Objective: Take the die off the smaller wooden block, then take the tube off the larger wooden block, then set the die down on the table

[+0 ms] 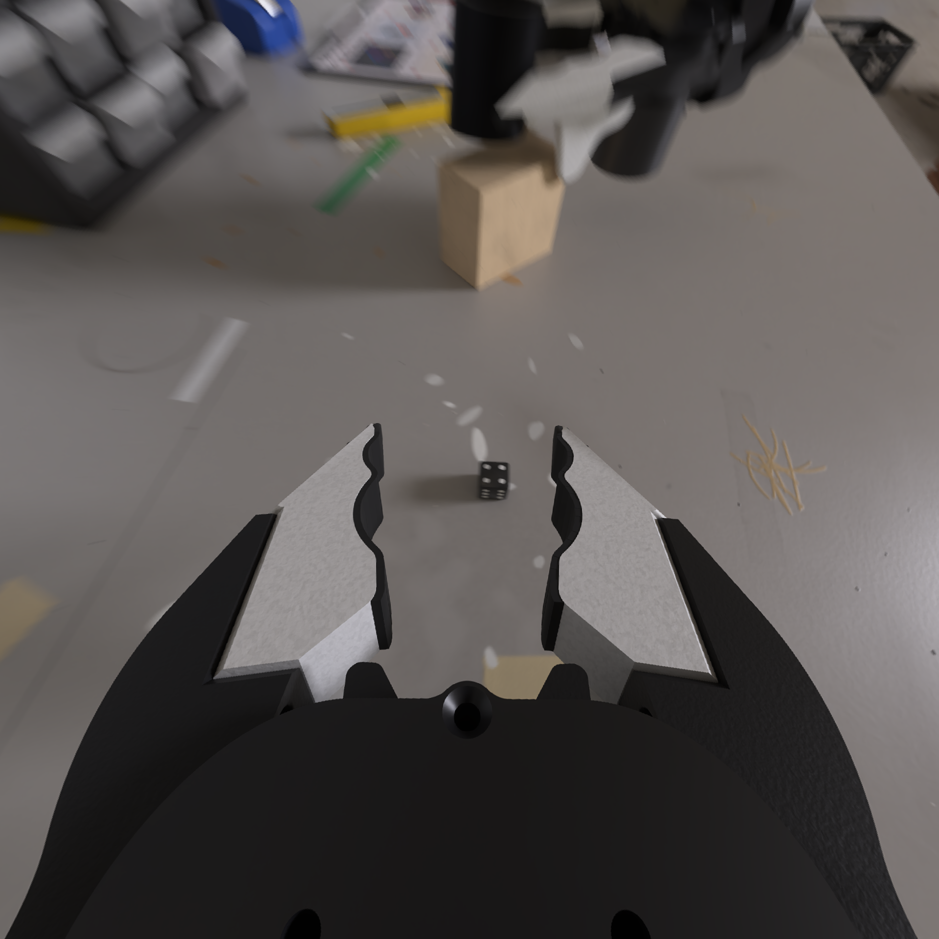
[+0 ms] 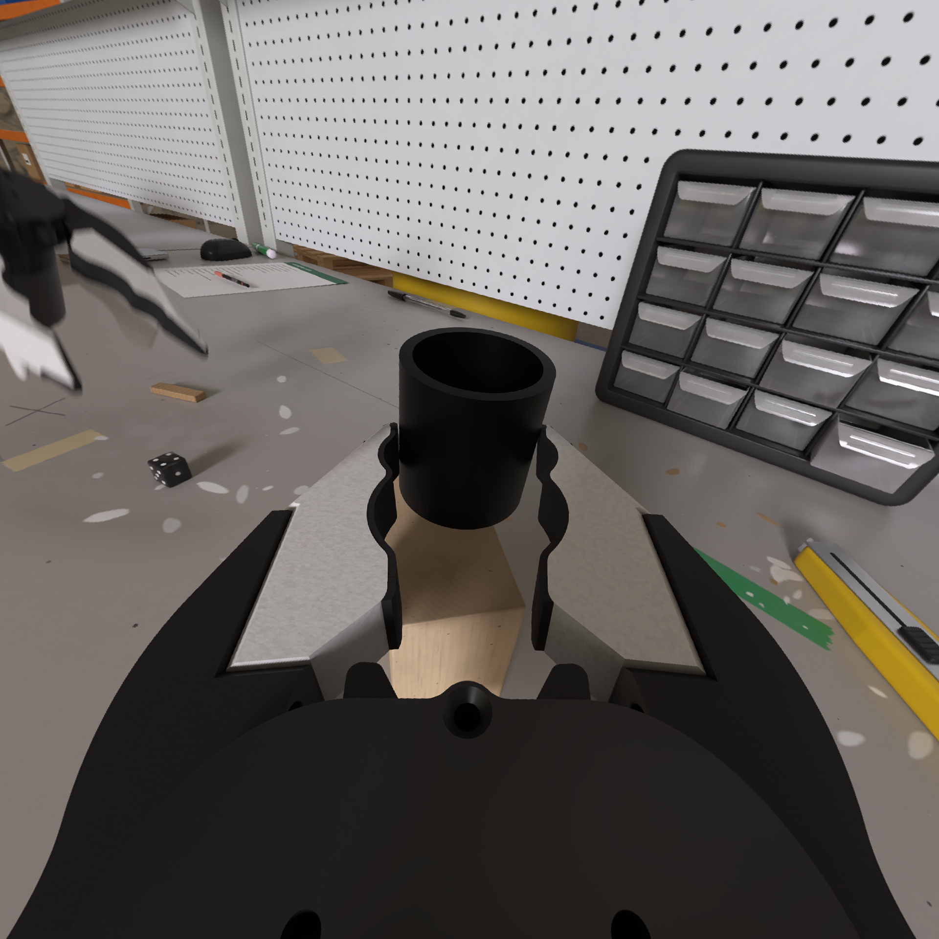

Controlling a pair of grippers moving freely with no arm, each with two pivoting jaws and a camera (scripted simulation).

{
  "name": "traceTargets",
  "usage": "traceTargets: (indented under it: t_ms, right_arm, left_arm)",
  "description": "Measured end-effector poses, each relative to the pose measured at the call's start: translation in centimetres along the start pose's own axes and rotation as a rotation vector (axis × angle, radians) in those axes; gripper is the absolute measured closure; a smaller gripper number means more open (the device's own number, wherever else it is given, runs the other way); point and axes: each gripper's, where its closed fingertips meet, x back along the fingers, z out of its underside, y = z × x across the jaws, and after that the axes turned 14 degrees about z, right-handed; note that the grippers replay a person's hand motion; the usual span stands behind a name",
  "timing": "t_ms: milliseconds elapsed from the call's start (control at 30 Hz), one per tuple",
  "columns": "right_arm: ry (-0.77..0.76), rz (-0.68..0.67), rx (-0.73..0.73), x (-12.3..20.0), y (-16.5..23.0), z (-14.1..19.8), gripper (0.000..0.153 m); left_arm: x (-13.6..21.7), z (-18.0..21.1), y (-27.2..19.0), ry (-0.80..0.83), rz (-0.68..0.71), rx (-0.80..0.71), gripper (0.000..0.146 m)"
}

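The black die (image 1: 493, 480) lies on the grey table, just past the tips of my open, empty left gripper (image 1: 467, 432). It also shows in the right wrist view (image 2: 170, 470). A thin smaller wooden block (image 2: 178, 392) lies flat behind it, with nothing on it. My right gripper (image 2: 467, 437) is shut on the black tube (image 2: 470, 432) over the larger wooden block (image 2: 452, 625). I cannot tell if the tube touches the block. In the left wrist view the tube (image 1: 488, 66), the block (image 1: 500, 218) and the blurred right gripper (image 1: 584, 101) are far ahead.
A black parts organizer (image 2: 792, 325) leans on the pegboard wall at the right. A yellow utility knife (image 2: 874, 630) and a green paint streak (image 2: 767, 604) lie near the larger block. Pens, paper and a mouse lie at the back. The left gripper (image 2: 137, 366) hovers blurred at the far left.
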Motion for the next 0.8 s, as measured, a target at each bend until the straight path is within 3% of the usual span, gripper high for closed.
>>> traceTargets:
  t_ms: [67,167,267,333,400,533,667,800]
  right_arm:
    - [-0.005,-0.007,0.001,0.3,0.3,-0.1,0.098]
    - [0.001,-0.016,0.0,0.6,0.3,0.0,0.098]
    - [-0.011,-0.022,-0.011,0.9,0.3,-0.4,0.098]
    - [-0.02,-0.028,-0.018,1.0,0.4,-0.7,0.098]
    - [-0.021,-0.035,-0.015,0.9,0.7,-0.7,0.098]
    - [0.0,-0.039,-0.004,0.5,1.1,-0.3,0.098]
    - [0.014,-0.023,0.0,0.6,0.9,-0.1,0.098]
    - [0.016,-0.006,-0.017,0.7,0.5,-0.1,0.098]
  left_arm:
    - [4.4,-2.2,0.8,-0.067,-0.108,-0.022,0.077]
    - [14.4,-3.3,1.7,-0.088,-0.366,-0.025,0.076]
    - [25.8,1.4,2.2,0.089,-0.646,0.147,0.082]
    - [31.3,6.8,2.0,0.256,-0.744,0.318,0.087]
    - [33.2,11.7,1.1,0.396,-0.661,0.415,0.092]
    - [32.8,18.8,0.6,0.619,-0.537,0.446,0.109]
    - [31.4,21.5,1.1,0.734,-0.462,0.437,0.126]
    - [31.1,22.3,1.6,0.763,-0.434,0.427,0.13]
